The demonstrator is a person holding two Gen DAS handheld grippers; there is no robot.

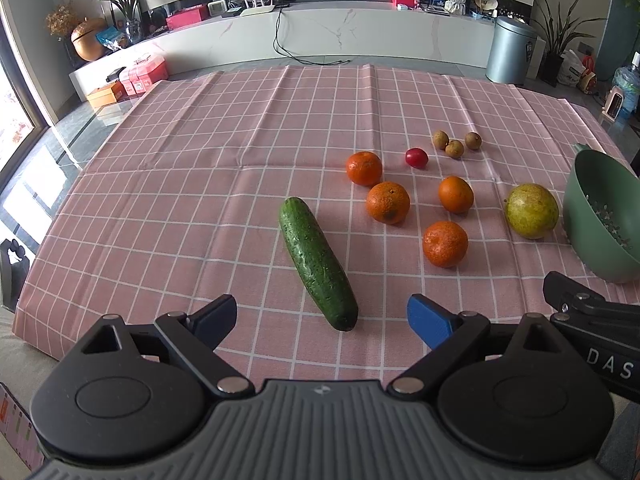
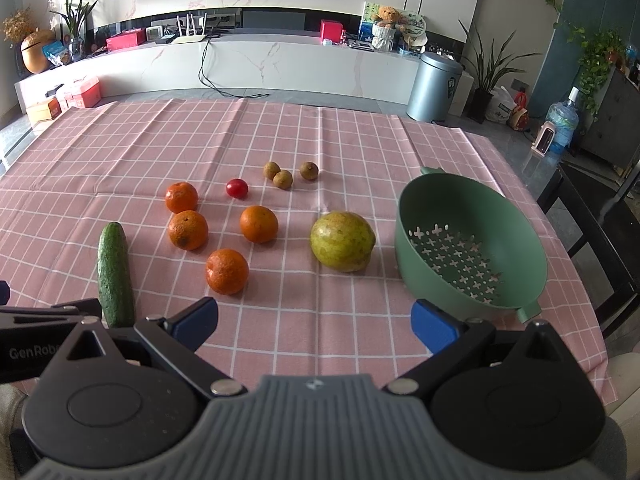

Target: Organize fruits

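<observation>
On the pink checked cloth (image 1: 180, 200) lie a green cucumber (image 1: 317, 262) (image 2: 115, 276), several oranges (image 1: 388, 202) (image 2: 227, 271), a red cherry tomato (image 1: 416, 157) (image 2: 237, 188), three small brown longans (image 1: 454, 148) (image 2: 283, 179) and a large yellow-green citrus (image 1: 531, 210) (image 2: 343, 246). An empty green colander (image 2: 472, 248) (image 1: 600, 216) stands at the right. My left gripper (image 1: 322, 320) is open, just short of the cucumber's near end. My right gripper (image 2: 314, 322) is open and empty, near the table's front edge, before the citrus and colander.
The cloth's left and far parts are bare (image 2: 120, 140). Beyond the table are a white TV cabinet (image 2: 280, 64), a grey bin (image 2: 434, 84) and plants. A dark chair (image 2: 600, 240) stands at the table's right side.
</observation>
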